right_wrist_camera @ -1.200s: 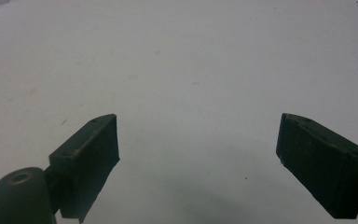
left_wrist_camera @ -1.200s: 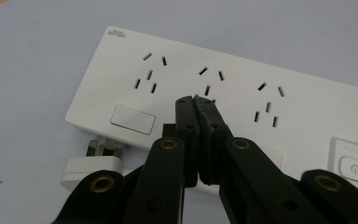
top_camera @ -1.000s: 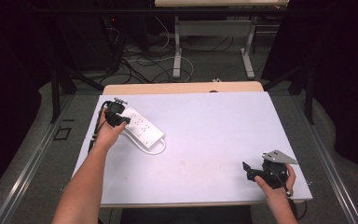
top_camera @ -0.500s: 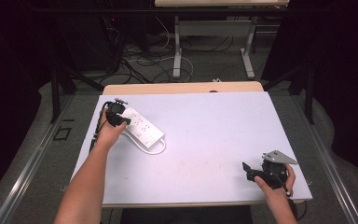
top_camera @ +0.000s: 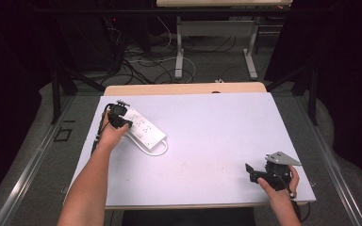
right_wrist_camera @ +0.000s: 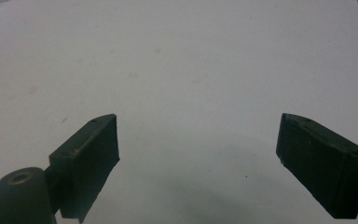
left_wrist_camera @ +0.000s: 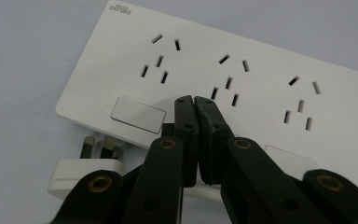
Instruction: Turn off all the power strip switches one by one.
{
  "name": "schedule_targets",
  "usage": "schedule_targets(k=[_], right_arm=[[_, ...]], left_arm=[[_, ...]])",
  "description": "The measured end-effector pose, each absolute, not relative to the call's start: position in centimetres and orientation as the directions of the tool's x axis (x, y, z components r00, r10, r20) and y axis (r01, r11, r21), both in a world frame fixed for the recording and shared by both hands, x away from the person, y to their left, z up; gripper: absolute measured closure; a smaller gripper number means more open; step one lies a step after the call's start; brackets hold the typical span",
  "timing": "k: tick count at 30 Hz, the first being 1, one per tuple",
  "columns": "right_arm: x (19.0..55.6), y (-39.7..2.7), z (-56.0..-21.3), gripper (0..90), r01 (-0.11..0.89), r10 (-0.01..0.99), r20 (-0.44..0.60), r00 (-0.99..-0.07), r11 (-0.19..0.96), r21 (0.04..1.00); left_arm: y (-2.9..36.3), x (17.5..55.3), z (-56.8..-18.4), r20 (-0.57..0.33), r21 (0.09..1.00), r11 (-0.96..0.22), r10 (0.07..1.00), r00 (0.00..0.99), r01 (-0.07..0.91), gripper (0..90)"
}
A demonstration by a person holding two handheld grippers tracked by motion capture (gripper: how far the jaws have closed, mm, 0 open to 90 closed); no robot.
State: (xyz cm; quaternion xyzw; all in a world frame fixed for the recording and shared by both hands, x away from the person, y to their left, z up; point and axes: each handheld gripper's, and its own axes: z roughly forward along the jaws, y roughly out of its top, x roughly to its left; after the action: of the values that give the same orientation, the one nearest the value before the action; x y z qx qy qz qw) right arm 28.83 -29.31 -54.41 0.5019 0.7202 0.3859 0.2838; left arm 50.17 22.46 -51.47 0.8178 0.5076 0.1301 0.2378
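So over on the left side, the person's left forearm is reaching forward and a bit inward across the table, with the left hand wrapped around the left gripper right at the near-left end of a white power strip. In the left gripper view its jaws are pressed together with nothing visible between them, tips sitting over the strip's face just below the middle group of sockets, next to a grey rectangular switch. A white plug is lying prongs-up on the table beside the strip's edge, and the strip's white cable is looping just in front of it. Moving right, the middle of the table is bare. At the near-right corner the right hand is holding the right gripper low, pointing left, jaws spread wide apart over plain tabletop.
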Motion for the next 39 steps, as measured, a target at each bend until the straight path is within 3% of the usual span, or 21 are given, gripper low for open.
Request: schedule_targets(k=[33, 39], right_arm=[[28.86, -29.39, -54.35, 12.3, 0.501, 0.939, -0.023, -0.343, 0.204, 0.841], [28.88, -29.4, -54.36, 12.3, 0.501, 0.939, -0.023, -0.343, 0.204, 0.841]], left_arm=[[22.59, 50.02, -51.81, -0.012, 0.53, -0.39, 0.885, 0.466, 0.753, 90.0], [22.92, 49.79, -52.07, -0.051, 0.556, -0.343, 0.895, 0.443, 0.757, 90.0]])
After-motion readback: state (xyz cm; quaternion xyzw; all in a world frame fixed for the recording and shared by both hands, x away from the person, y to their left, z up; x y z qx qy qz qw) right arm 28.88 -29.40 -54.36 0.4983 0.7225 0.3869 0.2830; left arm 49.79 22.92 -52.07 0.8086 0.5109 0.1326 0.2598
